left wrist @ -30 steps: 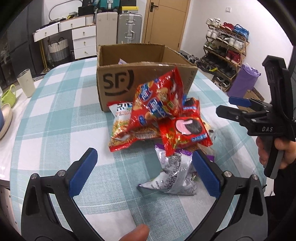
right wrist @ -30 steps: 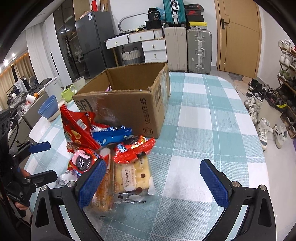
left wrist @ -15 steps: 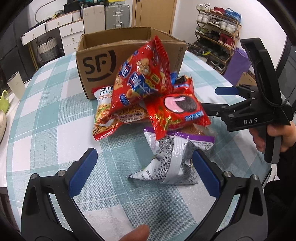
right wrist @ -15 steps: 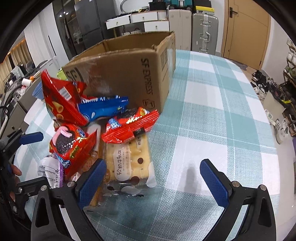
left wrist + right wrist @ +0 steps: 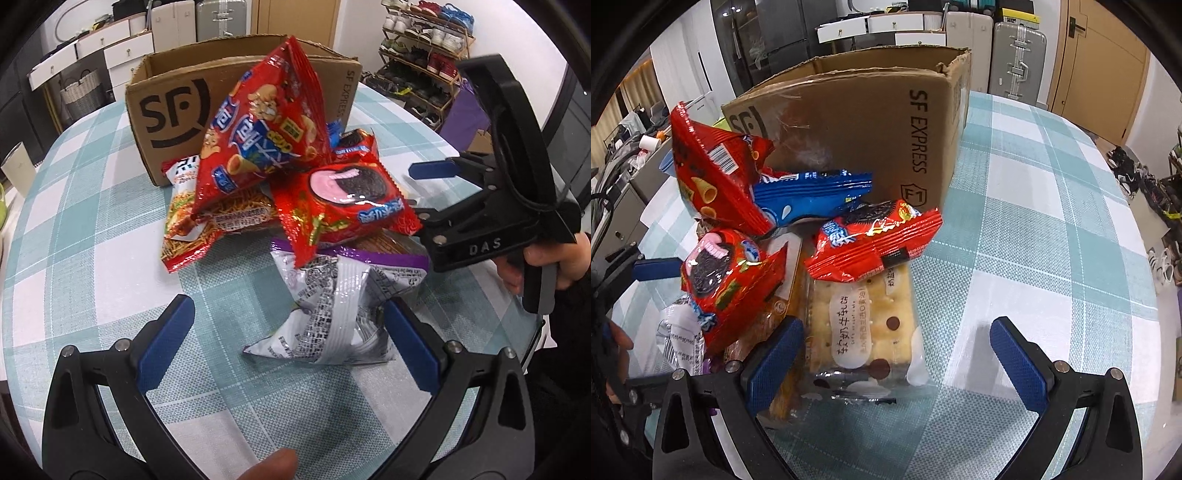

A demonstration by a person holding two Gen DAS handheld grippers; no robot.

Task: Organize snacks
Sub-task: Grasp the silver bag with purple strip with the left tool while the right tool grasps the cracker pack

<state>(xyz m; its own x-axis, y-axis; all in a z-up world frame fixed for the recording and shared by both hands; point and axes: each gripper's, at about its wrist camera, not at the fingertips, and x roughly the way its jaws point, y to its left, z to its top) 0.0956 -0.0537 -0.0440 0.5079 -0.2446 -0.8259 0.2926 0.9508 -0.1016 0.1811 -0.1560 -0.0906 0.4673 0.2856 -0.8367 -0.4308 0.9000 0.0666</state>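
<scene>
At the left of the left wrist view, a noodle packet (image 5: pixel 184 225) lies flat on the checked tablecloth (image 5: pixel 85 229), its top end tucked under a big red snack bag (image 5: pixel 258 136) that leans on the cardboard box (image 5: pixel 173 110) in the upper middle. Right of it a red cookie pack (image 5: pixel 347 206) rests on top of a silver and purple bag (image 5: pixel 332 306) at the centre, print side up and creased. The left gripper (image 5: pixel 291 339) hangs wide open at the bottom, holding nothing, its right pad just beside the silver bag. At the right edge the right gripper (image 5: pixel 421 188) stands open too, empty, a hand (image 5: pixel 546 258) on its trigger. In the right wrist view, a blue pack (image 5: pixel 812 195) and a second red cookie pack (image 5: pixel 875 240) lie over a clear cracker pack (image 5: pixel 864 321) at the centre. The box's inside is hidden from both cameras, and the small print is unreadable.
</scene>
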